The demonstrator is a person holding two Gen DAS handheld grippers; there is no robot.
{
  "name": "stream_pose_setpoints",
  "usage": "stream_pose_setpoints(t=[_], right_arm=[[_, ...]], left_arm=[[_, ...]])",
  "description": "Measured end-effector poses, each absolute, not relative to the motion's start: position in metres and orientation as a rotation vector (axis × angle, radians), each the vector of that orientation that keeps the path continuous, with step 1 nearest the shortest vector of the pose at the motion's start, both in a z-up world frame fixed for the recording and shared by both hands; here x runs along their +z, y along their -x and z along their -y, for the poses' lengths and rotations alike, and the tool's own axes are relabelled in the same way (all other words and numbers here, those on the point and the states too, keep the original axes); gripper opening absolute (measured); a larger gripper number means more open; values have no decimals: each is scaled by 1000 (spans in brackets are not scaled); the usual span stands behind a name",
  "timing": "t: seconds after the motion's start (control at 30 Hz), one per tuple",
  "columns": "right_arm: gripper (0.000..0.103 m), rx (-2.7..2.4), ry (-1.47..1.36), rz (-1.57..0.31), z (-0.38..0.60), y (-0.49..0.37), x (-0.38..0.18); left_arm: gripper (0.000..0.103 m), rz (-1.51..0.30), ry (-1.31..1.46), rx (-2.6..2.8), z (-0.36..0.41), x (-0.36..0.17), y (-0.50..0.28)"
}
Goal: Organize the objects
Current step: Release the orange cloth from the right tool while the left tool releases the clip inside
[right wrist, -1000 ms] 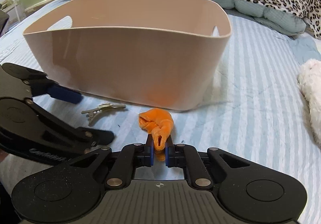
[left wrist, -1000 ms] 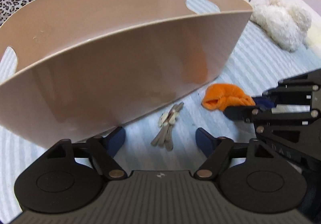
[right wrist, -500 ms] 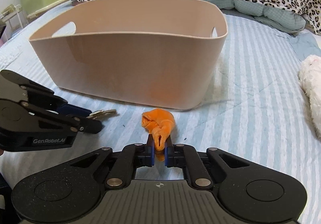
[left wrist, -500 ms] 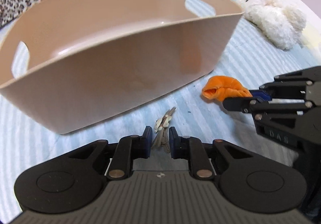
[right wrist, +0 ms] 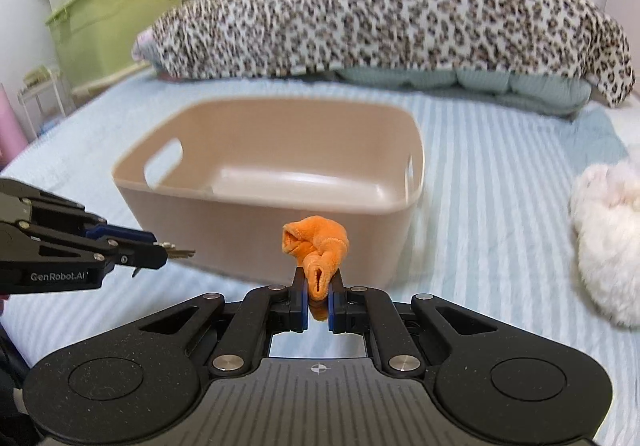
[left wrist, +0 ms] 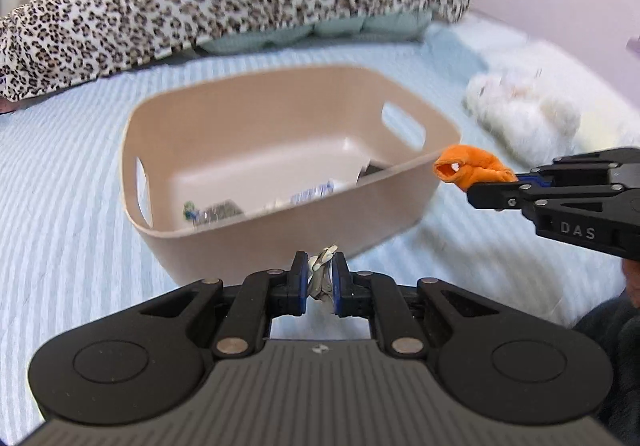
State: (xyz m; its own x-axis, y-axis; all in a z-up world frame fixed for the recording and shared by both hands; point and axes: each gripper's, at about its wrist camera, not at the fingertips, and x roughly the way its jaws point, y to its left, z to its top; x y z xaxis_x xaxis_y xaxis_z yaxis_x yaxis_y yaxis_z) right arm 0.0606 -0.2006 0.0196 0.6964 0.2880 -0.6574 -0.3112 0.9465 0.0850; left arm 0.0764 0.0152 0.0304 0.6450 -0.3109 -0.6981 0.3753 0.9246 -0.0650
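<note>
The left hand-held gripper (left wrist: 320,280) pinches a hair clip (left wrist: 322,266); the right hand-held gripper (right wrist: 318,296) clamps an orange cloth (right wrist: 316,242), basket (right wrist: 360,246) at 12 o'clock.

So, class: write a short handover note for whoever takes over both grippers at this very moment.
Left gripper: shut on the hair clip, held up in front of the bin.
Right gripper: shut on the orange cloth, raised near the bin's front right corner.
Bin: on the bed, a few small items already inside.
Done: both things picked up.
Left: carry each over the rim and release into the bin.
</note>
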Motion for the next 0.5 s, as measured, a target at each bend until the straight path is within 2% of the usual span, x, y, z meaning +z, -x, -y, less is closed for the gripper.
stream_pose_setpoints(t=[0.27, 0.5], right_arm=[[9, 325, 15, -612, 200, -77, 63], [9, 306, 34, -586, 185, -104, 69]], left_arm=[[13, -670, -63, -358, -17, 60, -87], [13, -620, -71, -251, -11, 64, -124]])
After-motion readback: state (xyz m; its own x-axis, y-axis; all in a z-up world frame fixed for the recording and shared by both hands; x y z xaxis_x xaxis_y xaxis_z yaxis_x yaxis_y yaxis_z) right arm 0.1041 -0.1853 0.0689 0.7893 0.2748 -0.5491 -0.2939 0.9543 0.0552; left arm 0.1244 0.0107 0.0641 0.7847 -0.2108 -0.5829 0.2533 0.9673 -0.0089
